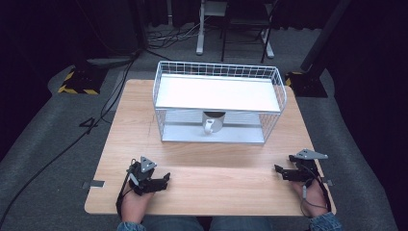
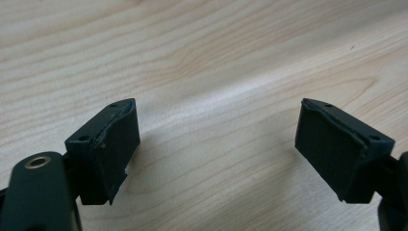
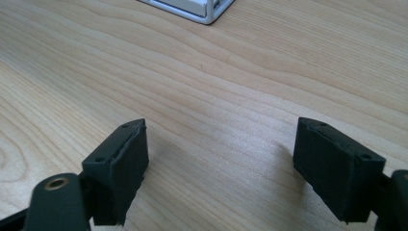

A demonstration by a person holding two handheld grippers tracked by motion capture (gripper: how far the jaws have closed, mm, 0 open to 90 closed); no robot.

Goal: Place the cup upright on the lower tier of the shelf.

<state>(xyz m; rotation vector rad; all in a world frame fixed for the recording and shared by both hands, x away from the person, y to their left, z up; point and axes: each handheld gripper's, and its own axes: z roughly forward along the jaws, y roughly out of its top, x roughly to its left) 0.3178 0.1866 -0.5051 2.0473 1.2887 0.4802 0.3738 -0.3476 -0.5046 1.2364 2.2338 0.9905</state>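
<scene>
Both my left gripper [image 1: 161, 180] and right gripper [image 1: 280, 172] rest wide open and empty on the table [image 1: 202, 178], well apart from the mug [image 1: 211, 122] under the wire rack's [image 1: 219, 103] shelf, so reaching in carelessly could snag the wires.

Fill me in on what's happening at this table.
A person sits at a wooden table with a gripper in each hand. The left gripper and the right gripper both rest near the front edge, fingers open and holding nothing. Farther back stands a white wire rack with a mug on its lower shelf, handle toward the person.
</scene>
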